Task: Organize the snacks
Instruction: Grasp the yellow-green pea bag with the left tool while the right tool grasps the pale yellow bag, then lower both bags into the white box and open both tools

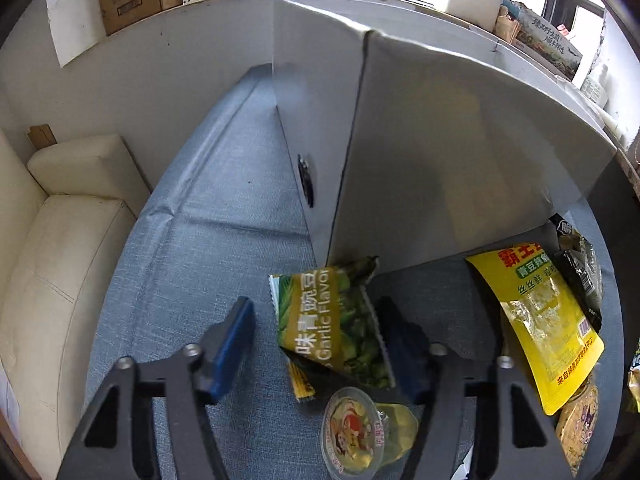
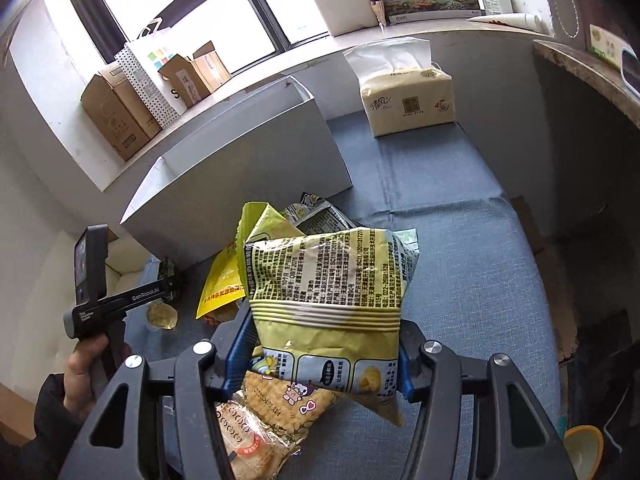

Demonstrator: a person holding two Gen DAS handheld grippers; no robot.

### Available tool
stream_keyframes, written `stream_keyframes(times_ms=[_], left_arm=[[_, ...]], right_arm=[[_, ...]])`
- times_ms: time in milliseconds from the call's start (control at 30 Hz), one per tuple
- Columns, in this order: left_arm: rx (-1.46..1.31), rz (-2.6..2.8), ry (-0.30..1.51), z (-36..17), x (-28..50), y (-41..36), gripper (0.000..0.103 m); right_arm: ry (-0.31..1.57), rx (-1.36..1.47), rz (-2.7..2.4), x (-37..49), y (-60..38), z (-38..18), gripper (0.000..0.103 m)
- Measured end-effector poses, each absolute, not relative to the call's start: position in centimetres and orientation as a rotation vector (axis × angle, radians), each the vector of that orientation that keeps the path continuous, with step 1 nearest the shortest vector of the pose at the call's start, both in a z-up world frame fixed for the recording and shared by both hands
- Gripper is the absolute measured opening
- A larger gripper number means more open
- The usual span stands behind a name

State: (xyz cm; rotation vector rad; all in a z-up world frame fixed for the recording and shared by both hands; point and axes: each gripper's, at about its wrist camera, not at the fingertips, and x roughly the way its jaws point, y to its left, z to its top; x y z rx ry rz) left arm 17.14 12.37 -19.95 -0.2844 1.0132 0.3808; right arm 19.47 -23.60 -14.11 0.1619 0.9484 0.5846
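Snacks (image 2: 324,276) on blue tablecloth (image 2: 460,240), windowsill (image 2: 280,64) behind

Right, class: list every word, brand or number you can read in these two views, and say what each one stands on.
"Garlic Flavor": green pea packet, between the fingers of the left hand-held gripper.
"GenRobot.AI": left hand-held gripper's body, in the right wrist view.
"022-26881828": pale yellow-green bag held in the right hand-held gripper.
Fine print on that bag, yellow pouch, tissue pack: too small.
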Motion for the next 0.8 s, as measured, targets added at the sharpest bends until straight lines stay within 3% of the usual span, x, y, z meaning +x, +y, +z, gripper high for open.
stream_keyframes(times_ms=[533, 800], left_arm=[[-0.323, 0.204, 0.801, -11.3, 7.6, 11.0, 0.048], [-0.297, 0.132, 0.71, -4.9, 10.9, 10.8, 0.049]], right_arm=[[0.928, 0.126, 0.642, 17.4, -21.2, -12.9, 0.062], [0.805, 0.023, 0.751, 19.7, -15.5, -8.0, 0.062]])
